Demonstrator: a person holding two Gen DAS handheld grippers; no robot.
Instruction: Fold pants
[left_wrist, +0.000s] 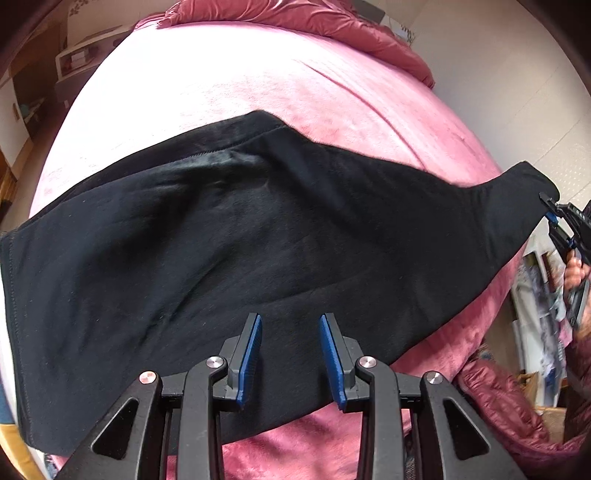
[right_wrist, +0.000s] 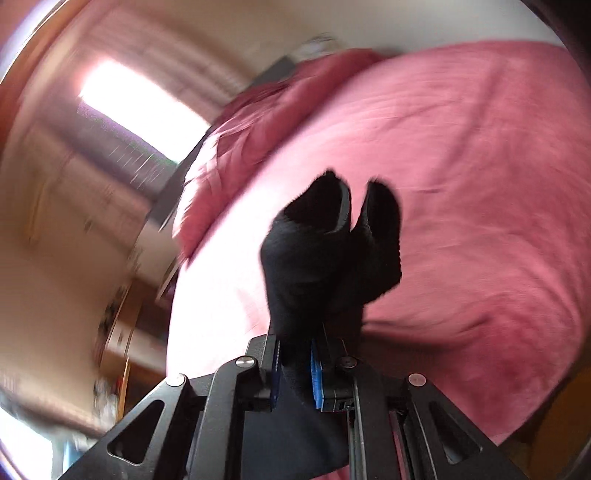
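Note:
Black pants (left_wrist: 229, 236) lie spread across a pink bed (left_wrist: 258, 74) in the left wrist view. My left gripper (left_wrist: 291, 321) is open, its blue pads hovering just above the near edge of the pants. My right gripper (left_wrist: 550, 214) shows at the far right, shut on the pants' end and lifting it off the bed's edge. In the right wrist view, which is blurred, the right gripper (right_wrist: 295, 354) is shut on a bunch of black pants fabric (right_wrist: 325, 251) that sticks up between its blue pads.
A crumpled red quilt (left_wrist: 317, 22) lies at the far end of the bed. A dark red padded jacket (left_wrist: 517, 406) is at the lower right. Wooden furniture (right_wrist: 118, 332) and a bright window (right_wrist: 140, 103) stand beyond the bed's left side.

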